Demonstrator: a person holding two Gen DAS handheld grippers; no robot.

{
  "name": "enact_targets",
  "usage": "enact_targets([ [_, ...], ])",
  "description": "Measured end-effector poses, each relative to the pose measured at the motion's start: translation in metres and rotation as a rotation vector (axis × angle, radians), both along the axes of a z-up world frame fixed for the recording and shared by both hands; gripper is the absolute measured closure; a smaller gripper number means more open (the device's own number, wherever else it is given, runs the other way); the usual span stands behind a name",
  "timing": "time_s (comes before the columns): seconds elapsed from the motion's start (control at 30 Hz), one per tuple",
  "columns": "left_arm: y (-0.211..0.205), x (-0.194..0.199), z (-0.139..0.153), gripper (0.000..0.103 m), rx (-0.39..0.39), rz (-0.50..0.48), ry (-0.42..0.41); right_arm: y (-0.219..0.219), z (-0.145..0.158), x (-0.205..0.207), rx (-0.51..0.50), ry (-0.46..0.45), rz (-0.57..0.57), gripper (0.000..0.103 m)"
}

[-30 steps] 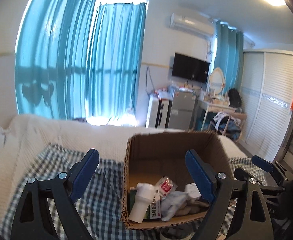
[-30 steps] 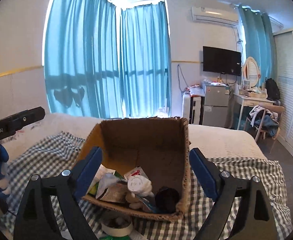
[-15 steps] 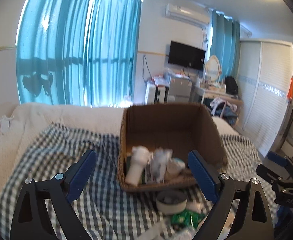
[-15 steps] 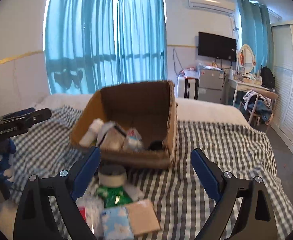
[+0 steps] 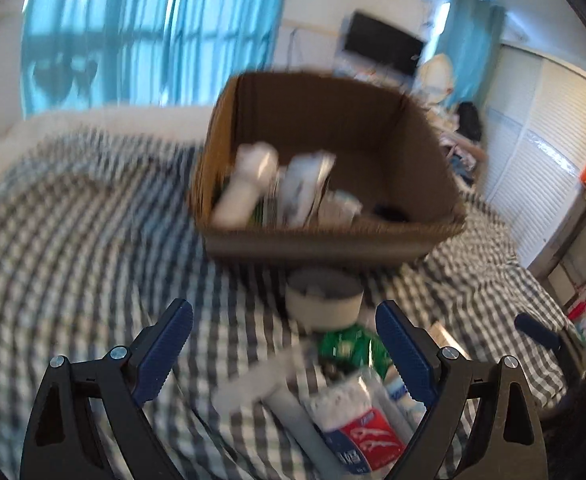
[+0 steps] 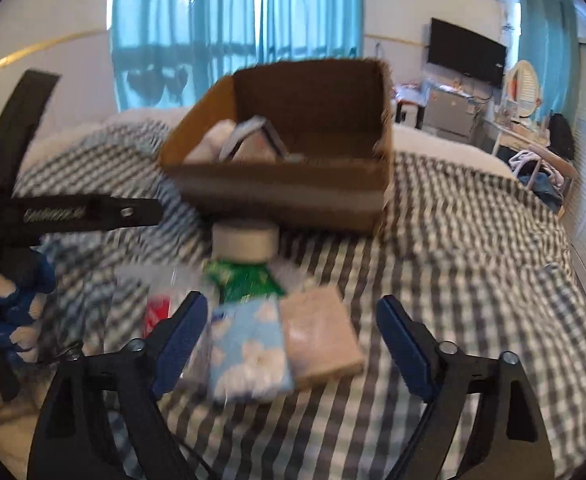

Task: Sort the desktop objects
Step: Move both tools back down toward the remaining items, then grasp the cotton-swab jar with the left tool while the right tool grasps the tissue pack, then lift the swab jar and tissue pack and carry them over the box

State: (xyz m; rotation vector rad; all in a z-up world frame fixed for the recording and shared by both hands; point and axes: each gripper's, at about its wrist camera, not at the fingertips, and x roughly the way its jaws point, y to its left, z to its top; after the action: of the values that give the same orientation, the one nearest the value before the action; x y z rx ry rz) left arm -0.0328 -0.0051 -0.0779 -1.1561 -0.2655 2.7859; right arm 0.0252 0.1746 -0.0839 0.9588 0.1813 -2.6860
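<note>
on checked bedcloth point(image 6: 453, 280) our right gripper point(image 6: 293, 332), jaws just narrowed yet apart and empty like the left gripper point(image 5: 285, 336), frames a soft, light tissue pack point(image 6: 249, 348) at 6 o'clock of the box point(image 6: 293, 196); we would pinch its short sides.

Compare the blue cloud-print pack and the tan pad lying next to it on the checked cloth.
The blue cloud-print pack is light blue with white clouds; the tan pad is plain pinkish tan. The pack looks puffy and soft; the pad looks flat with straighter edges. The pack lies nearer the right gripper's left finger. Both lie flat, side by side, outside the cardboard box.
</note>
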Motion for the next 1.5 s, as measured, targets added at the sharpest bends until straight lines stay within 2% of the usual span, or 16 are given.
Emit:
enact_targets([
  [0.07,0.002,-0.002,-0.02,0.008,0.084,0.009,-0.095,-0.006,-0.009,0.002,0.018,-0.019,0.024,0.024],
  [0.13,0.01,-0.005,-0.038,0.008,0.122,0.009,-0.173,-0.012,-0.016,0.002,0.033,-0.038,0.055,0.032],
  [0.27,0.021,-0.002,-0.052,0.008,0.122,-0.001,-0.215,-0.02,-0.032,0.0,0.06,-0.089,0.095,0.033],
  [0.43,0.031,-0.002,-0.063,0.008,0.148,-0.029,-0.267,-0.016,-0.045,-0.007,0.071,-0.124,0.073,0.034],
  [0.47,0.033,-0.003,-0.065,0.008,0.147,-0.032,-0.276,-0.017,-0.048,-0.007,0.089,-0.126,0.071,0.036],
  [0.5,0.035,-0.003,-0.069,0.008,0.145,-0.037,-0.287,-0.02,-0.05,-0.006,0.112,-0.119,0.07,0.047],
  [0.57,0.041,-0.003,-0.076,0.008,0.13,-0.046,-0.301,-0.024,-0.052,-0.005,0.157,-0.109,0.069,0.051],
  [0.7,0.048,-0.006,-0.078,0.008,0.093,-0.064,-0.284,-0.011,-0.044,-0.011,0.139,-0.108,0.013,0.052],
  [0.83,0.052,-0.005,-0.081,0.008,0.072,-0.093,-0.275,0.017,-0.033,-0.019,0.068,-0.108,-0.066,0.053],
  [0.93,0.062,-0.001,-0.079,0.016,0.027,-0.154,-0.247,0.029,-0.023,-0.019,0.036,-0.09,-0.102,0.053],
  [0.97,0.067,0.003,-0.076,0.023,0.012,-0.182,-0.225,0.031,-0.021,-0.02,0.032,-0.085,-0.107,0.053],
  [1.03,0.072,0.005,-0.074,0.025,0.002,-0.228,-0.21,0.033,-0.015,-0.019,0.022,-0.068,-0.114,0.053],
  [1.1,0.075,0.007,-0.075,0.027,0.026,-0.261,-0.219,0.033,-0.01,-0.017,0.014,-0.051,-0.113,0.053],
  [1.27,0.078,0.011,-0.066,0.031,0.029,-0.292,-0.185,0.031,0.001,-0.014,-0.002,-0.011,-0.099,0.053],
  [1.5,0.077,0.021,-0.039,0.033,0.002,-0.329,-0.092,0.029,0.024,-0.015,-0.033,0.051,-0.104,0.053],
])
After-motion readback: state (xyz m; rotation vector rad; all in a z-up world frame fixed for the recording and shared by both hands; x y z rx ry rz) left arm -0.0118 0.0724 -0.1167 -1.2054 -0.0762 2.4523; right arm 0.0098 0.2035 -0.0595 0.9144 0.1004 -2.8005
